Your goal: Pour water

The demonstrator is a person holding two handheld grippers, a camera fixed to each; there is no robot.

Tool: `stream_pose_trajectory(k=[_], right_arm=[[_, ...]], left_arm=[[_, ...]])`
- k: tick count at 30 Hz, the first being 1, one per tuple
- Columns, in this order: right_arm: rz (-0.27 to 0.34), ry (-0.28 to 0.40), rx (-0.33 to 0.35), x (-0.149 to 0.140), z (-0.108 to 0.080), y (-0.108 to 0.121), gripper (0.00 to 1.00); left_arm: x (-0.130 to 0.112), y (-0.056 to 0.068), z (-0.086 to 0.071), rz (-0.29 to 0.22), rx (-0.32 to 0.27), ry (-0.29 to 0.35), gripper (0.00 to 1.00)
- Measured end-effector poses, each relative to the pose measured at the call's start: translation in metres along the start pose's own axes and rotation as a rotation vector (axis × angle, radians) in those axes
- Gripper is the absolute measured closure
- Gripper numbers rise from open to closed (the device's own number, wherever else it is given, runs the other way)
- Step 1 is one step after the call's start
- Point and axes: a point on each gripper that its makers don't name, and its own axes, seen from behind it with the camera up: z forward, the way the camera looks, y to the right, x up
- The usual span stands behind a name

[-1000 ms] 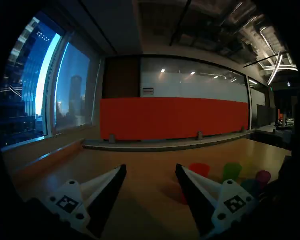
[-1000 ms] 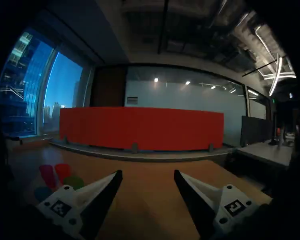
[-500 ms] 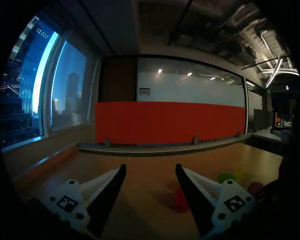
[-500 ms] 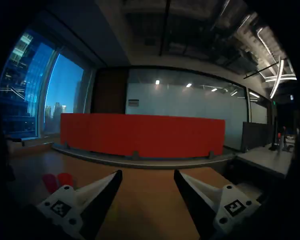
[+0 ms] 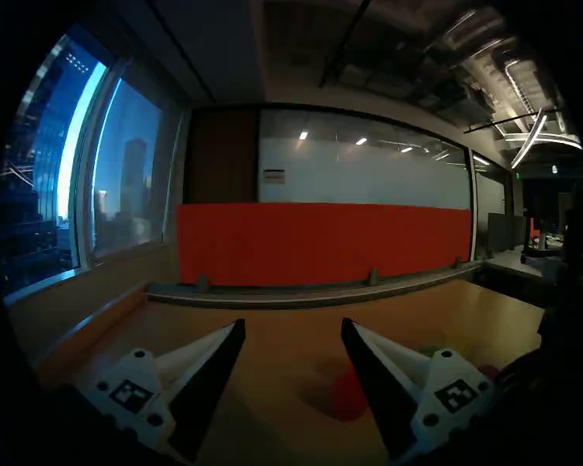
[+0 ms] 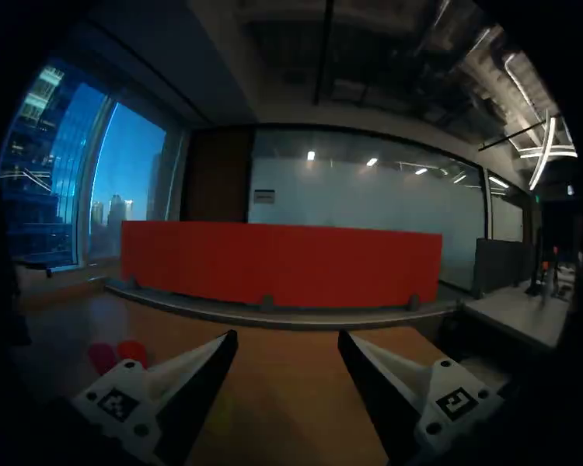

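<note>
Movement over the last second is an upward tilt of both cameras, and it carries the cups toward the bottom of each view. The left gripper (image 5: 291, 365), a white two-finger tool with black inner faces, has its fingers spread wide with nothing but the pale wooden tabletop (image 5: 291, 342) between them. The right gripper (image 6: 288, 373), a matching white tool, is just as wide apart and just as empty. A second ago the left gripper view held a row of red, green, pink and blue cups beside its right finger. Now only the small red plastic cup (image 5: 344, 394) reads clearly, low and half tucked behind that finger, with faint slivers of colour past it that are too dim to name. In the right gripper view the green and blue cups have dropped out of sight behind the left finger. The small pink plastic cup (image 6: 101, 357) and the red one touch or nearly touch at the lower left, on the table and well apart from the fingertips. The long orange-red divider panel (image 5: 322, 242) and the tall window (image 5: 66, 202) have sunk lower too, which fits a lift or tilt rather than a reach. Pouring has not begun, I judge: neither tool is closing on a cup, and which cup holds water cannot be told.
</note>
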Motion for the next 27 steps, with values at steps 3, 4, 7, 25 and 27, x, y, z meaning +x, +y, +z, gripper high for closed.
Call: stream_pose_trajectory(k=[3, 4, 7, 25, 27], right_arm=[[0.006, -0.006, 0.008, 0.007, 0.001, -0.001, 0.0], [0.008, -0.007, 0.011, 0.009, 0.002, -0.002, 0.0], [0.012, -0.007, 0.023, 0.018, 0.003, -0.003, 0.0], [0.053, -0.019, 0.064, 0.049, 0.01, -0.007, 0.0], [0.062, -0.018, 0.071, 0.05, 0.01, -0.007, 0.0]], left_arm=[[0.006, 0.004, 0.001, -0.007, -0.013, -0.004, 0.09], [0.009, 0.005, 0.002, -0.012, -0.019, -0.005, 0.09], [0.018, 0.01, 0.003, -0.024, -0.038, -0.006, 0.09], [0.059, 0.016, 0.006, 0.003, -0.078, -0.008, 0.09], [0.06, 0.017, 0.006, 0.001, -0.085, -0.008, 0.09]])
